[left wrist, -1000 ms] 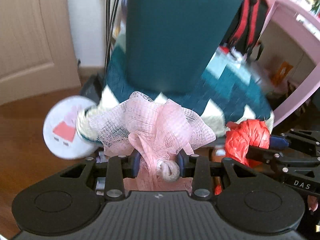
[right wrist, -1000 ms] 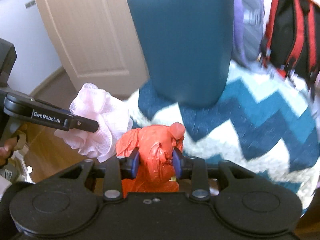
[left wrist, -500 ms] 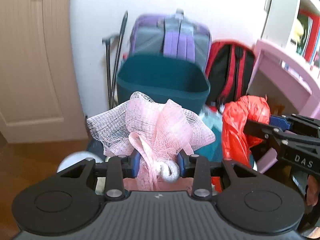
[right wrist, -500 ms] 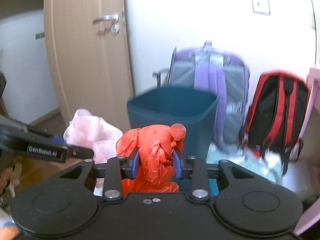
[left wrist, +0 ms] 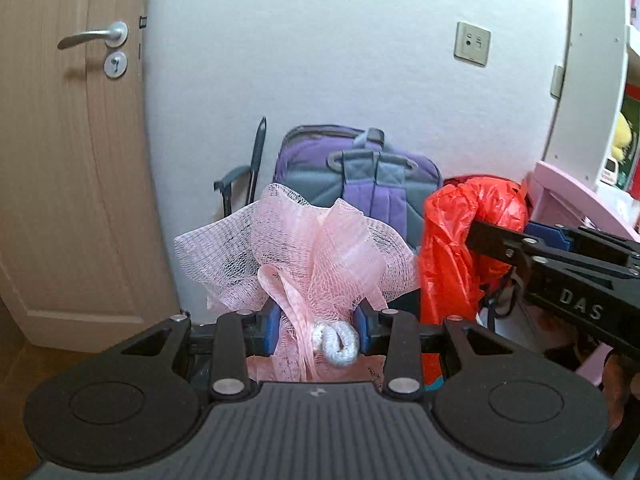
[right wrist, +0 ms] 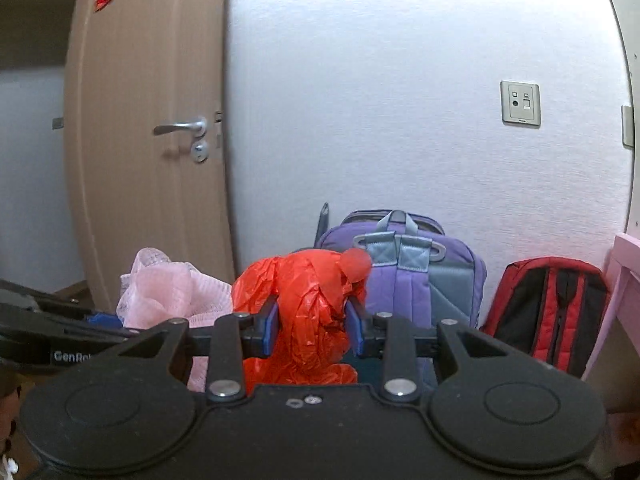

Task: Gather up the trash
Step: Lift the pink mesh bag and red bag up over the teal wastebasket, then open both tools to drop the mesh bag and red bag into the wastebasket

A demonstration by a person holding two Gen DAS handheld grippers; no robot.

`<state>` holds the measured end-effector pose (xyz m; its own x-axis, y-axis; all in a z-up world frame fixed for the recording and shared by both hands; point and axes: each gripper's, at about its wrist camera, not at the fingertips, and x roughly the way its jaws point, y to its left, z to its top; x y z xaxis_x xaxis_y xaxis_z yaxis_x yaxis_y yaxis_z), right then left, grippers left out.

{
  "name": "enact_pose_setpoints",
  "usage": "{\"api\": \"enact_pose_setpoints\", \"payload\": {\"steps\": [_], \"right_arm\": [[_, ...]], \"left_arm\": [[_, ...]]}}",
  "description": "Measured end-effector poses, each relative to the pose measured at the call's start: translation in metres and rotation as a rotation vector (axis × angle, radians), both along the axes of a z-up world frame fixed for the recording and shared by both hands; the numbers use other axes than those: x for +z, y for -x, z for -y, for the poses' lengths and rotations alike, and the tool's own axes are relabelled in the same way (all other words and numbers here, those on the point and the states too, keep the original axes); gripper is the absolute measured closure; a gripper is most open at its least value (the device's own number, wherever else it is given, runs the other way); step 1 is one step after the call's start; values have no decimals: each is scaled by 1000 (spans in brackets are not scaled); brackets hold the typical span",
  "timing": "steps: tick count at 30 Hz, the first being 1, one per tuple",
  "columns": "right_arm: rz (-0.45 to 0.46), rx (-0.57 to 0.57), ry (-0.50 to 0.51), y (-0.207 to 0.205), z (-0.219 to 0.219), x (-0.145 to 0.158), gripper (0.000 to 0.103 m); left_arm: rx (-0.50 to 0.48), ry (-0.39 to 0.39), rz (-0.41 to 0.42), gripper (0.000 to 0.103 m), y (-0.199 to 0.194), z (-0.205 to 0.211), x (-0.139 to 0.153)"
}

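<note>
My left gripper (left wrist: 316, 330) is shut on a pink mesh bath puff (left wrist: 304, 256) with a white cord loop, held up in front of the wall. To its right hangs a crumpled red plastic bag (left wrist: 460, 240), pinched in my right gripper (right wrist: 312, 328), whose blue pads press on both sides of the red plastic bag (right wrist: 308, 312). In the right wrist view the pink mesh bath puff (right wrist: 168, 292) shows at the left, beside the left gripper's black body. The teal bin is almost hidden below both grippers.
A purple backpack (right wrist: 416, 280) and a red and black backpack (right wrist: 552, 312) lean on the white wall. A wooden door (left wrist: 68, 180) stands at the left, a pink shelf unit (left wrist: 580, 200) at the right. A wall socket (right wrist: 520, 103) sits higher up.
Both grippers have risen with their loads and tilted up. The teal bin and the zigzag rug have dropped out of view; the wall, door handle and backpacks now fill the frames.
</note>
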<state>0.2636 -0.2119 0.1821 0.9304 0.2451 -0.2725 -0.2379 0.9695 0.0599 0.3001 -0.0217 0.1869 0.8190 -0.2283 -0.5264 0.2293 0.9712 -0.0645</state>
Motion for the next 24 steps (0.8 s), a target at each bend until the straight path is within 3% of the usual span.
{"api": "enact_pose_setpoints", "payload": {"steps": [9,14,24], "right_arm": [[-38,-33,-18,-70,3,-15,70],[-115,-21,-47,-105,7,-43,70],[-288,-24,-8,-152,0,-106,69]], "left_arm": [[13,-31,-54,68,-61,18,-26],[-1,-46,-124,68,-91,26,-62],[-26,-104,-252,68,-133,41,-122]]}}
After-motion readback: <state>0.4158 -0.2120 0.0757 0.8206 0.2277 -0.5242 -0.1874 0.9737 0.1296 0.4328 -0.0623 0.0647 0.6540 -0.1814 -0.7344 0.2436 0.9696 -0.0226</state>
